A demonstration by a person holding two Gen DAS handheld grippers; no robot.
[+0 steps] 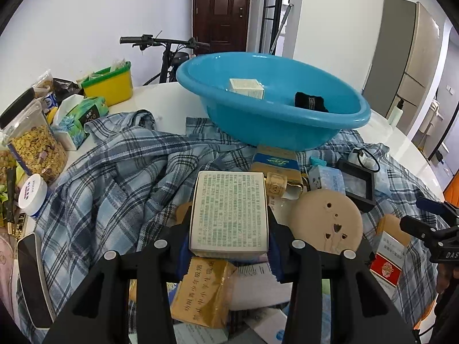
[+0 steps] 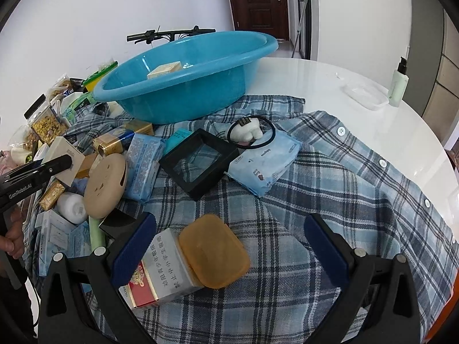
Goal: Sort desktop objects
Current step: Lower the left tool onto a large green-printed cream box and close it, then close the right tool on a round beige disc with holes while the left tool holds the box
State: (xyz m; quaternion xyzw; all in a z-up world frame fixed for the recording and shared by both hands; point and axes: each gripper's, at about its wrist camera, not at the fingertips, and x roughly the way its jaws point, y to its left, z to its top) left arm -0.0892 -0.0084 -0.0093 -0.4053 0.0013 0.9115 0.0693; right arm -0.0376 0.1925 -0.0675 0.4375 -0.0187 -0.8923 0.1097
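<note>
While our left gripper (image 1: 229, 246) clamps a white rectangular carton printed with green text (image 1: 229, 212), lifted above the clutter on the blue plaid shirt (image 2: 330, 200), our right gripper (image 2: 229, 246) stands spread wide over an amber plastic case (image 2: 213, 250) (beside a red-and-white cigarette pack (image 2: 156, 275)). A round blue plastic basin (image 1: 272, 106) sits toward the table's far edge.
</note>
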